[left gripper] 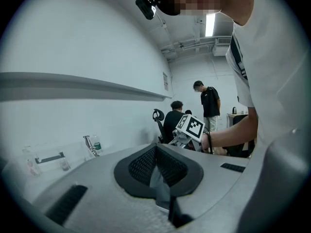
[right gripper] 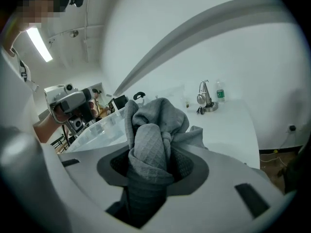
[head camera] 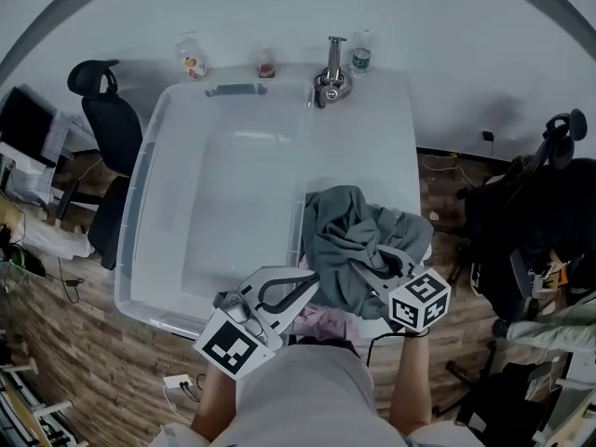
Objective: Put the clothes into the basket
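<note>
A crumpled grey garment (head camera: 349, 236) lies on the white table (head camera: 391, 147), just right of the big clear plastic basket (head camera: 140, 203). My right gripper (head camera: 386, 264) is shut on a bunched fold of it. In the right gripper view the cloth (right gripper: 155, 125) stands up out of the jaws (right gripper: 150, 164), with the basket (right gripper: 97, 130) behind. My left gripper (head camera: 303, 282) hovers by the basket's near right corner, at the garment's edge. Its jaws (left gripper: 156, 166) look shut, with no cloth showing above them. A pink garment (head camera: 321, 322) lies under both grippers at the table's near edge.
A metal tap (head camera: 331, 77), a small jar (head camera: 191, 56) and a bottle (head camera: 361, 52) stand along the table's far edge. A black office chair (head camera: 102, 119) is left of the basket. Two people (left gripper: 209, 101) are in the background of the left gripper view.
</note>
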`<action>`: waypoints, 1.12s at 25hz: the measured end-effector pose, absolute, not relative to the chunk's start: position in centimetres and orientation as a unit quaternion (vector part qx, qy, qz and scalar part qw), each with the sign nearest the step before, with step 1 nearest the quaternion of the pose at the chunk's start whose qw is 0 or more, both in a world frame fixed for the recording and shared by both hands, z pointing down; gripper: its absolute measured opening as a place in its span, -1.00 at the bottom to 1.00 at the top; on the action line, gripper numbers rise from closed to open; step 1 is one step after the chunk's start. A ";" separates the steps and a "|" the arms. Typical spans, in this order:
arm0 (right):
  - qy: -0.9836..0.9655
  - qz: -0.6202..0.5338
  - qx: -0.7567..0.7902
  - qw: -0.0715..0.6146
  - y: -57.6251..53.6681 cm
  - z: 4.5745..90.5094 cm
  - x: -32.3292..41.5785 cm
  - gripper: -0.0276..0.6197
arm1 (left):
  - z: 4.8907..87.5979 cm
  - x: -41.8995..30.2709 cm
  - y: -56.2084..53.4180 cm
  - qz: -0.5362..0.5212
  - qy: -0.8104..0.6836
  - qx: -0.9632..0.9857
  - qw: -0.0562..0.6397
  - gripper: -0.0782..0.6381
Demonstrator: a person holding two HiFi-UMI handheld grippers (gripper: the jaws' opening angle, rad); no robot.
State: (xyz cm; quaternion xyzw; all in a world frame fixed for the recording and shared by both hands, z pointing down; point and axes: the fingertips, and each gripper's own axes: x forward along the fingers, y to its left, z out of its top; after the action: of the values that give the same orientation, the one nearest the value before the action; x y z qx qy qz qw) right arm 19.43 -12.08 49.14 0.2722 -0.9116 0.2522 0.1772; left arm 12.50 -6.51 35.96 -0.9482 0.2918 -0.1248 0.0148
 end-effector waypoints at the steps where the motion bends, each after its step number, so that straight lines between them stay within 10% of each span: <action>1: -0.913 0.247 0.274 0.171 -12.3 48.3 19.2 -0.41 | 35.8 12.3 -6.5 -0.123 0.293 -0.948 0.017 -0.77; 28: -0.956 0.099 0.268 0.070 -13.5 26.9 9.6 -0.41 | 29.6 2.9 -6.9 -0.073 0.343 -0.934 0.063 -0.77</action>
State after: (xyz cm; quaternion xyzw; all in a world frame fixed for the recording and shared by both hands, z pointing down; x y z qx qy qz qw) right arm 9.60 -13.46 26.91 0.2678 -0.9558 0.0995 0.0696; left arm 2.94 -6.89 29.59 -0.9342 0.3434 -0.0731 0.0634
